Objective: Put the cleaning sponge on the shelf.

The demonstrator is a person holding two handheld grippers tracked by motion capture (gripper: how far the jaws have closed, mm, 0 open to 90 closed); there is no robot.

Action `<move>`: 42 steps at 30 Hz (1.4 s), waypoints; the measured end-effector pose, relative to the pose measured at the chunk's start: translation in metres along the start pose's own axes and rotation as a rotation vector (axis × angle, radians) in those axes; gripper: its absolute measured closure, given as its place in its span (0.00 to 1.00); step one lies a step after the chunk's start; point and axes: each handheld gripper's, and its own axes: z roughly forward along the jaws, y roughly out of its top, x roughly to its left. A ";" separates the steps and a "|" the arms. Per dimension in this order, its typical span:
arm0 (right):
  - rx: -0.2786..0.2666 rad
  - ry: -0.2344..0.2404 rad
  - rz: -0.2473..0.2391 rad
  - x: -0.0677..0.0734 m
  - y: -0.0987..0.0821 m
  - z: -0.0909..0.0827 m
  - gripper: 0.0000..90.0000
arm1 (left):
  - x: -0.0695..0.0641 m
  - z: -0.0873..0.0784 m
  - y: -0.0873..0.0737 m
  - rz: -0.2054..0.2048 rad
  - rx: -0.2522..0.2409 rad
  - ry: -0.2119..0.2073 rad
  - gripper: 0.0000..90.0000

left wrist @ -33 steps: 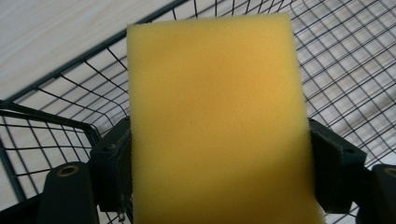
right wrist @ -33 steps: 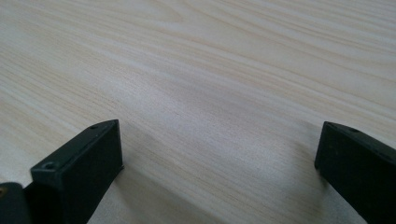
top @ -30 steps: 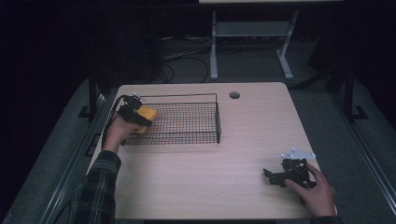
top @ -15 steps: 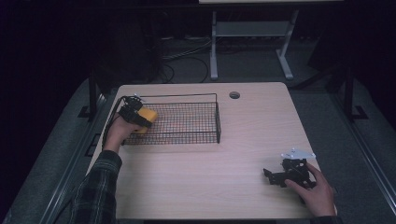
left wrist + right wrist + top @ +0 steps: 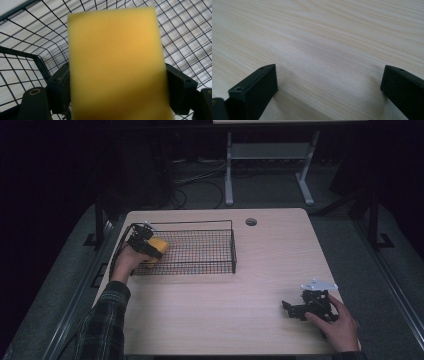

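Nearest, the right hand-held gripper (image 5: 289, 308) lay on the bench (image 5: 225, 315), jaws wide and empty. Farther off, the left hand-held gripper (image 5: 150, 249) clamped the yellow sponge (image 5: 115, 65) just above the wire basket (image 5: 200, 251) floor. Probably placing; next, lower and release.

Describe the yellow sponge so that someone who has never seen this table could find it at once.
Start at the black wire basket on the far left part of the wooden table. At its left end the left gripper holds a yellow sponge between its jaws, over the basket's mesh. It is the one bright, soft-looking block in the scene; the basket and both grippers are black.
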 end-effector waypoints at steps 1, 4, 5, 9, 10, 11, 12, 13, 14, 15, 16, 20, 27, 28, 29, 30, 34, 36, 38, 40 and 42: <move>0.000 0.000 0.000 0.000 0.000 0.000 0.00 | 0.000 0.000 0.000 -0.002 0.001 0.001 0.23; 0.000 0.000 0.000 0.000 0.000 0.000 0.00 | 0.000 0.000 0.000 -0.003 0.000 0.001 0.23; 0.000 0.000 0.000 0.000 0.000 0.000 0.00 | 0.001 0.000 0.000 -0.003 0.000 0.003 0.22; 0.000 0.000 0.000 0.000 0.000 0.000 0.00 | 0.001 -0.001 0.000 -0.005 -0.006 -0.004 0.20; 0.000 0.000 0.000 0.000 0.000 0.000 0.00 | 0.000 -0.001 0.000 -0.003 -0.006 -0.004 0.19; 0.000 0.000 0.000 0.000 0.000 0.000 0.00 | 0.000 -0.001 0.000 -0.003 -0.007 -0.004 0.19; 0.000 0.000 0.000 0.000 0.000 0.000 0.00 | 0.000 -0.001 0.000 -0.005 -0.010 -0.004 0.18; 0.000 0.000 0.000 0.000 0.000 0.000 0.00 | 0.000 -0.001 0.000 -0.006 -0.014 -0.004 0.17; 0.000 0.000 0.000 0.000 0.000 0.000 0.00 | 0.000 -0.002 0.000 -0.008 -0.017 -0.005 0.17; 0.000 0.000 0.001 0.000 0.000 0.000 0.00 | 0.000 -0.003 0.000 -0.005 -0.015 -0.002 0.17; 0.000 0.000 0.000 0.000 0.000 0.000 0.00 | 0.000 -0.004 -0.001 -0.008 -0.019 -0.002 0.17; 0.000 0.000 0.000 0.000 0.000 0.000 0.00 | -0.001 -0.011 -0.001 -0.011 -0.045 -0.006 0.17; 0.000 0.000 0.000 0.000 0.000 0.000 0.00 | -0.004 -0.034 0.001 -0.008 -0.097 -0.005 0.17; 0.000 0.000 0.000 0.000 0.000 0.000 0.00 | -0.004 -0.038 0.000 -0.004 -0.108 -0.009 0.17; 0.000 0.000 0.000 0.000 0.000 0.000 0.00 | -0.005 -0.041 0.000 -0.004 -0.117 -0.010 0.17; 0.000 0.000 0.000 0.000 0.000 0.000 0.00 | -0.007 -0.044 -0.001 -0.005 -0.124 -0.015 0.17; 0.000 0.000 -0.001 0.000 0.000 0.000 0.00 | -0.011 -0.055 -0.005 0.007 -0.143 -0.017 0.17; 0.000 0.000 -0.001 0.000 0.000 0.000 0.00 | -0.012 -0.058 -0.006 0.008 -0.153 -0.018 0.17; 0.000 0.000 0.000 0.000 0.000 0.000 0.00 | -0.013 -0.060 -0.007 0.011 -0.156 -0.020 0.17; 0.000 0.000 -0.001 0.000 0.000 0.000 0.00 | -0.014 -0.063 -0.009 0.016 -0.163 -0.020 0.17; 0.000 0.000 0.000 0.000 0.000 0.000 0.00 | -0.016 -0.065 -0.012 0.016 -0.174 -0.022 0.17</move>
